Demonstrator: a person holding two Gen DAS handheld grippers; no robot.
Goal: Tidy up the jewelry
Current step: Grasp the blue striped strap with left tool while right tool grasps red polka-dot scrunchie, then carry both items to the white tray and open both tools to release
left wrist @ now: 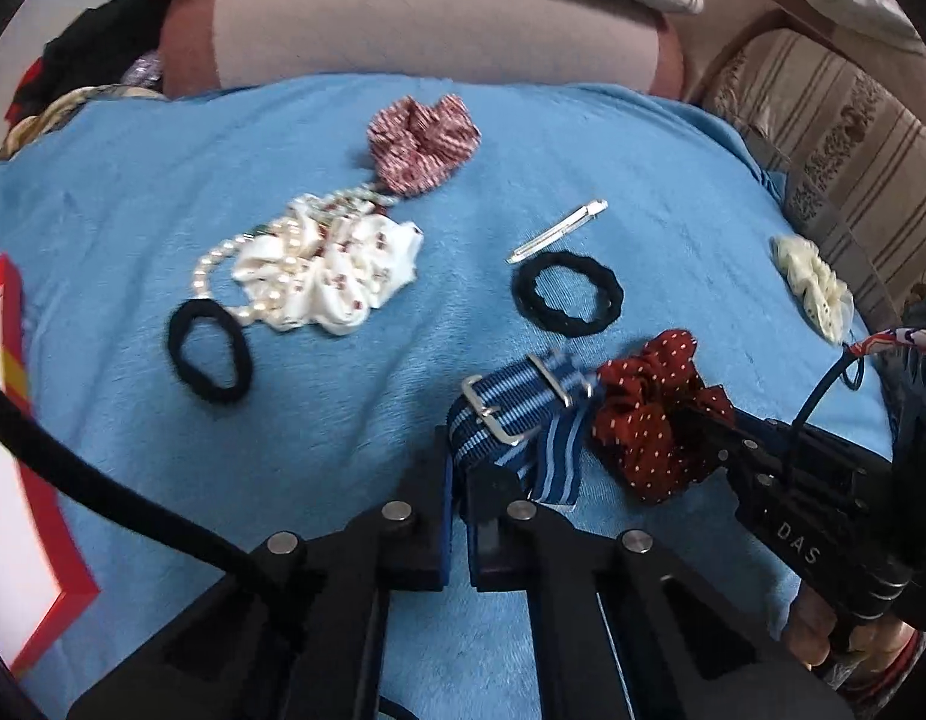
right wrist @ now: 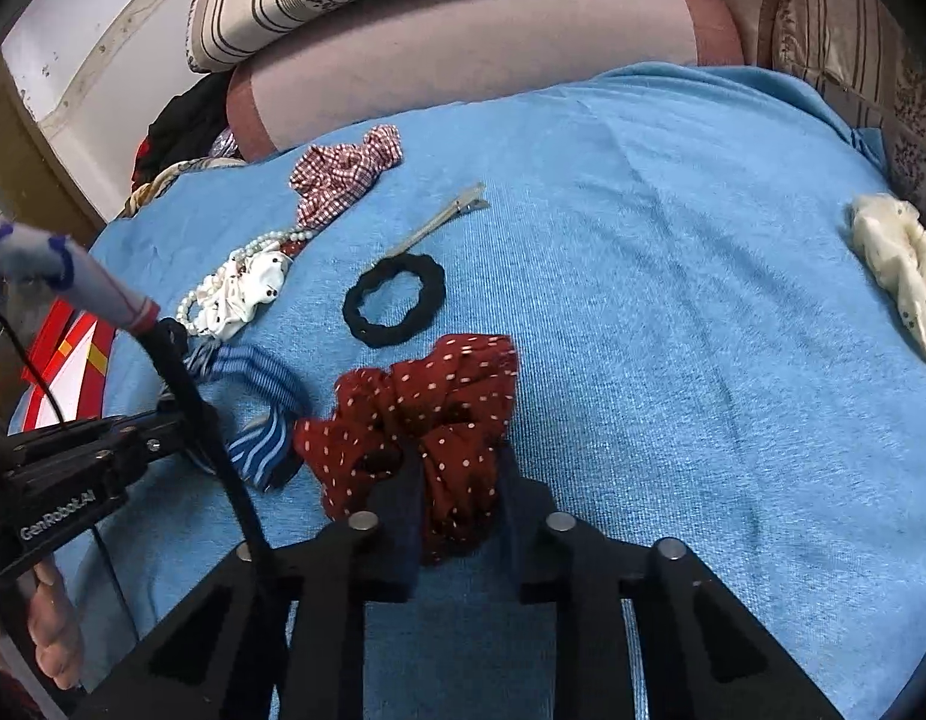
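1. Left gripper point(left wrist: 459, 483): jaws clamped together on the near end of the blue striped strap point(left wrist: 511, 414), which lies on the blue blanket point(left wrist: 342, 456) with its metal buckle facing up.
2. Right gripper point(right wrist: 456, 480): jaws pinched on the red dotted scrunchie point(right wrist: 426, 414); the fabric bunches between the two fingers and spreads beyond them on the blanket.
3. The strap and the red scrunchie lie side by side, touching at the strap's far end.
4. Just beyond the red scrunchie: a black hair tie point(right wrist: 395, 299), with a silver hair clip point(right wrist: 435, 222) beside its far edge.
5. To the left: a white printed scrunchie point(left wrist: 336, 270) tangled with a pearl necklace point(left wrist: 222, 264); a second black hair tie point(left wrist: 209, 354) touches the pearls.
6. Farther back: a red checked scrunchie point(left wrist: 423, 141).
7. Far right edge of the blanket: a cream scrunchie point(right wrist: 901, 264), well apart from the rest.
8. Far left: a red-framed box point(left wrist: 18, 468).
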